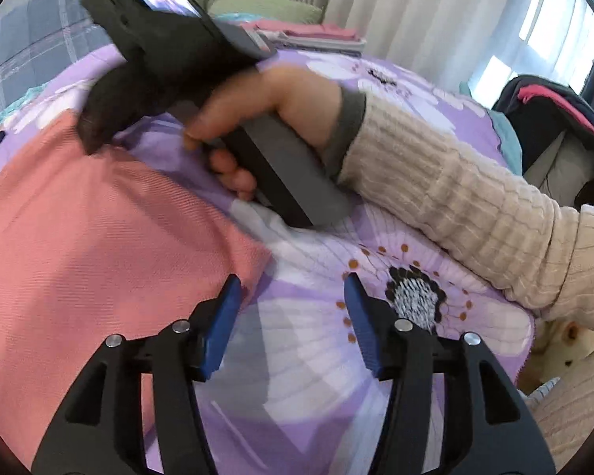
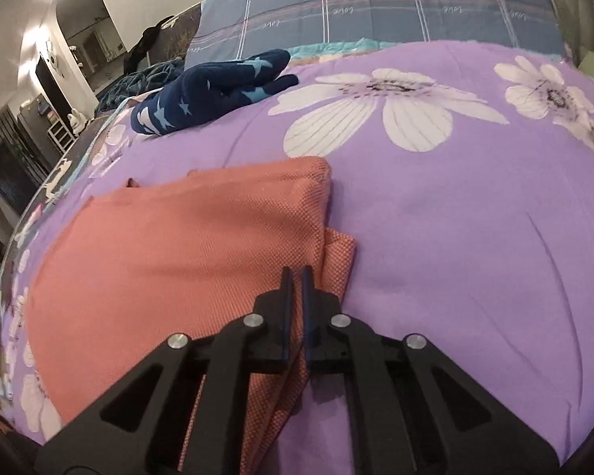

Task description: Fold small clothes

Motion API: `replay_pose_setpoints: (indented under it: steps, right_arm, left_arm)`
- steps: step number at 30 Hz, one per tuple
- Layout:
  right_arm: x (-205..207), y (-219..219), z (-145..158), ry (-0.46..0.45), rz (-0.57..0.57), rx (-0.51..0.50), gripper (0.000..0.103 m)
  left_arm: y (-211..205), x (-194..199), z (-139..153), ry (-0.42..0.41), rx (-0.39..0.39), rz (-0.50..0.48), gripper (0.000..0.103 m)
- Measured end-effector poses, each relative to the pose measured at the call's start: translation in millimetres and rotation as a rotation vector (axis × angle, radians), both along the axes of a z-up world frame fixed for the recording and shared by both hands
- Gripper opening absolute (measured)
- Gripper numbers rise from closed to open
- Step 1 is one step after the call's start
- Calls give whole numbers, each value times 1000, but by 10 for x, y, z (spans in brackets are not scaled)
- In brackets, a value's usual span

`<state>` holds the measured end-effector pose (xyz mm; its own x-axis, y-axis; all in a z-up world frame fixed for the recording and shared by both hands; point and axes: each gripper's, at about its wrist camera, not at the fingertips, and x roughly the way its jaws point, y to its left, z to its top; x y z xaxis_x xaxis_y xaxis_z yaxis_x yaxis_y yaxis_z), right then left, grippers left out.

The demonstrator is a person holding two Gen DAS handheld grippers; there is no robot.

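A bed [image 1: 475, 126] with a purple flowered cover fills the left wrist view, with pale curtains [image 1: 415, 12] behind it and a small stack of folded clothes [image 1: 316, 37] at its far edge. The left tool [image 1: 293, 301] hovers low over the cover with its blue pads apart and nothing between them, just beside the near edge of the pink cloth [image 1: 99, 237]. Beyond it a hand [image 1: 281, 118] in a ribbed cream sleeve [image 1: 455, 198] holds the right tool [image 1: 93, 136], whose tip comes down at the cloth's far edge; from here I cannot tell how its jaws stand. A dark bag [image 1: 554, 138] sits at the right; what is in it cannot be made out. In the right wrist view, the same bed [image 2: 475, 217] runs back to a blue checked quilt [image 2: 376, 0], with a navy starred garment [image 2: 210, 95] lying well apart from the work. The pink cloth [image 2: 170, 257] lies flat, already doubled into layers, its loose edges stepped along the right side. The right tool [image 2: 296, 273] has its pads drawn together over that layered edge; whether fabric is pinched between them cannot be told. The cloth looks light, soft and limp, likely to sag and slide, so it is best taken at a corner or along the layered edge, catching all layers together.
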<state>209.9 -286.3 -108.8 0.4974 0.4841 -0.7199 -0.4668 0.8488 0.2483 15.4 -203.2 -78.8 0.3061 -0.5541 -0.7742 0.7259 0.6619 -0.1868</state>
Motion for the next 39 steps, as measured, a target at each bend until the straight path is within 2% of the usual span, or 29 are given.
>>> replay_pose_setpoints:
  steps: [4, 5, 6, 7, 8, 9, 11, 14, 16, 18, 20, 23, 25, 30, 34, 36, 38, 39]
  right_arm:
    - [-60, -45, 49, -10, -27, 18, 3]
    - [-91, -88, 87, -12, -50, 25, 8]
    - [-162, -141, 164, -37, -110, 10, 17]
    - [-226, -184, 214, -70, -157, -9, 45]
    - [-323, -207, 296, -121, -190, -15, 57]
    - [-456, -210, 433, -184, -182, -9, 57]
    - [-688, -114, 642, -254, -149, -20, 56]
    - [-1189, 307, 977, -391, -14, -47, 57]
    - [-1617, 805, 1059, -472, 140, -109, 60]
    - [-2057, 1359, 959, -516, 304, -167, 60]
    - [-2530, 1924, 716, -546, 485, -240, 59]
    - [-3009, 2465, 395, -652, 631, -358, 59]
    - [-3149, 2686, 219, -666, 679, -428, 59]
    - [-3176, 3012, -88, -728, 638, -642, 59]
    - [-3129, 3145, -147, -771, 557, -717, 58]
    - [-3076, 3259, -203, -784, 544, -738, 50]
    - [-3109, 3361, -249, -811, 552, -754, 34]
    - [-3131, 3395, -285, -841, 564, -766, 30]
  left_arm:
    - [496, -169, 226, -68, -33, 117, 55]
    - [676, -201, 302, -84, -45, 160, 55]
    - [961, -263, 385, -105, -67, 229, 55]
    - [1174, -309, 444, -120, -84, 284, 55]
    - [1530, -382, 502, -145, -103, 375, 55]
    - [1794, -445, 526, -167, -104, 460, 55]
    - [2250, -534, 530, -187, -92, 618, 55]
    - [3197, -740, 465, -172, -98, 918, 52]
    - [3456, -880, 446, -193, -98, 1003, 48]
    - [3714, -1014, 441, -231, -95, 1075, 48]
    - [3867, -1094, 399, -248, -122, 1119, 49]
    - [4009, -1196, 300, -243, -175, 1160, 48]
    - [4028, -1233, 229, -231, -207, 1154, 49]
    - [3968, -1246, 181, -234, -244, 1102, 49]
    - [4015, -1204, 182, -243, -285, 1072, 49]
    - [4041, -1147, 189, -246, -283, 1066, 49]
    - [4075, -1084, 199, -243, -274, 1058, 49]
    - [4090, -1064, 202, -239, -271, 1053, 49]
